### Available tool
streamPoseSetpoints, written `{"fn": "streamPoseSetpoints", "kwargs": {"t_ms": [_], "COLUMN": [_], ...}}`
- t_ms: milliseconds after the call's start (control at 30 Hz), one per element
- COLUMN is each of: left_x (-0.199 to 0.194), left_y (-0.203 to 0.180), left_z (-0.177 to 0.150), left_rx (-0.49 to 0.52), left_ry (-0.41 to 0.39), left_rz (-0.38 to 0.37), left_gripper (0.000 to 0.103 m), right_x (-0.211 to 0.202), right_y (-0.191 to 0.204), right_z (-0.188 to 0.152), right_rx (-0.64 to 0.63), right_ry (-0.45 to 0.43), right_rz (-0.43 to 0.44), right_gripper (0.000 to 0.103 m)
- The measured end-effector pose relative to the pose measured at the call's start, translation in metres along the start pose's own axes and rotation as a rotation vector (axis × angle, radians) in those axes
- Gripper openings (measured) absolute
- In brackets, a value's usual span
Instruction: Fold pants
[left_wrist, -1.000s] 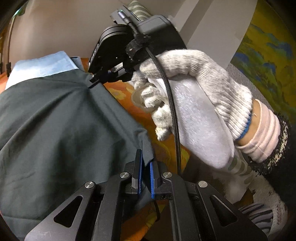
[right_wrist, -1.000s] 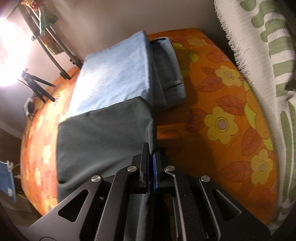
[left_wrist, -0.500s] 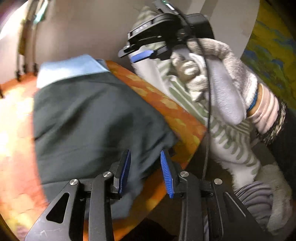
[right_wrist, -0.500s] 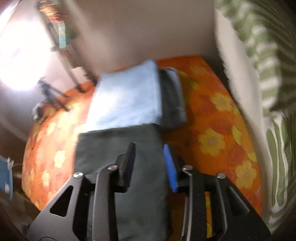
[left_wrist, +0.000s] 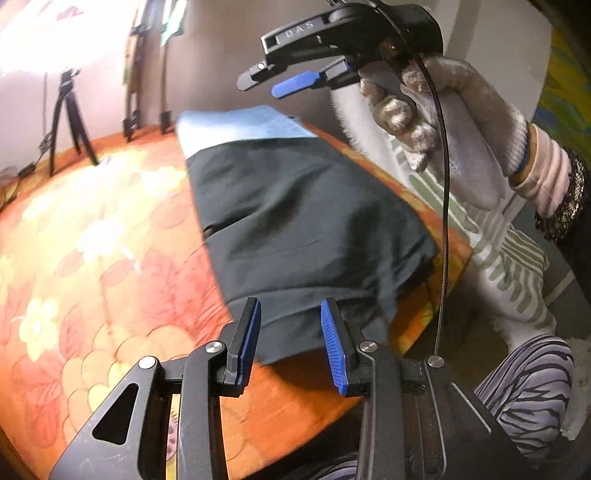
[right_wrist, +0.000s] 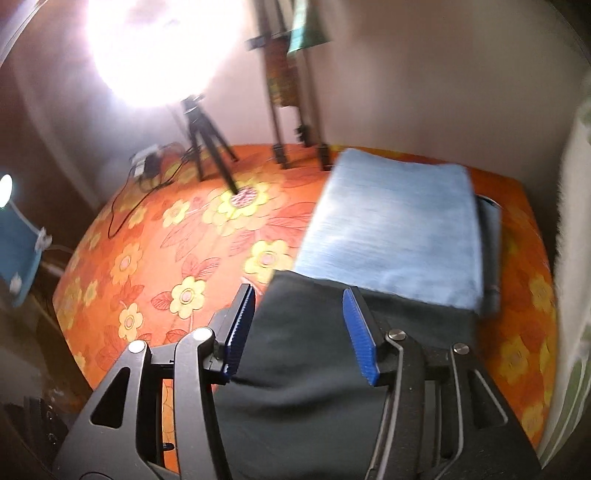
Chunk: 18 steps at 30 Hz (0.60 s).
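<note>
The dark green pants (left_wrist: 306, 221) lie folded on the orange flowered table (left_wrist: 92, 258), one corner hanging over the near edge. My left gripper (left_wrist: 291, 339) is open and empty, just above the near end of the pants. My right gripper (left_wrist: 295, 79) shows in the left wrist view, held high over the far end in a gloved hand, open. In the right wrist view the right gripper (right_wrist: 299, 325) is open above the pants (right_wrist: 314, 369), touching nothing.
A folded light blue garment (right_wrist: 391, 229) lies beyond the pants, over a grey-blue one (right_wrist: 491, 251). A tripod (right_wrist: 203, 136) and a rack (right_wrist: 295, 110) stand at the table's far edge (right_wrist: 258, 147). A green striped white blanket (left_wrist: 498, 258) hangs to the right.
Both grippers were shut on the pants' edge a second ago. They have opened, let the pants go and lifted back; the pants now lie flat.
</note>
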<state>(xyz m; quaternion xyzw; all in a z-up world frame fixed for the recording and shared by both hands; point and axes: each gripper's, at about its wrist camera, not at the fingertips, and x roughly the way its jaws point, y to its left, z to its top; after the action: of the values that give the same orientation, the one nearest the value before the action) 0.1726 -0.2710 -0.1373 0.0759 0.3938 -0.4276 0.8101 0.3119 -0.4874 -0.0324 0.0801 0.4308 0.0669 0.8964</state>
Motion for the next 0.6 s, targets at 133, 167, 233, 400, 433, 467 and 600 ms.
{"fn": "streamPoseSetpoints", "kwargs": {"t_ms": [133, 167, 233, 400, 433, 467, 600], "left_x": [0.000, 0.000, 0.004, 0.014, 0.015, 0.015, 0.025], "left_y": [0.019, 0.024, 0.036, 0.051, 0.051, 0.052, 0.048], "left_z": [-0.007, -0.010, -0.016, -0.024, -0.025, -0.026, -0.028], "left_rx": [-0.065, -0.087, -0.151, -0.252, -0.264, -0.268, -0.275], "left_ry": [0.006, 0.007, 0.014, 0.023, 0.018, 0.016, 0.027], "left_rz": [0.003, -0.004, -0.029, -0.086, -0.100, -0.109, -0.141], "left_gripper": [0.032, 0.033, 0.039, 0.039, 0.039, 0.039, 0.039], "right_x": [0.035, 0.043, 0.062, 0.111, 0.119, 0.128, 0.147], "right_y": [0.027, 0.033, 0.042, 0.055, 0.058, 0.059, 0.053], "right_z": [0.012, 0.015, 0.020, 0.024, 0.023, 0.021, 0.020], "right_rx": [-0.085, -0.105, -0.141, -0.229, -0.251, -0.277, -0.312], "right_ry": [0.049, 0.063, 0.098, 0.216, 0.239, 0.264, 0.305], "right_rz": [0.031, 0.029, 0.030, 0.014, 0.005, -0.012, -0.062], "right_gripper": [0.058, 0.058, 0.058, 0.058, 0.058, 0.058, 0.058]}}
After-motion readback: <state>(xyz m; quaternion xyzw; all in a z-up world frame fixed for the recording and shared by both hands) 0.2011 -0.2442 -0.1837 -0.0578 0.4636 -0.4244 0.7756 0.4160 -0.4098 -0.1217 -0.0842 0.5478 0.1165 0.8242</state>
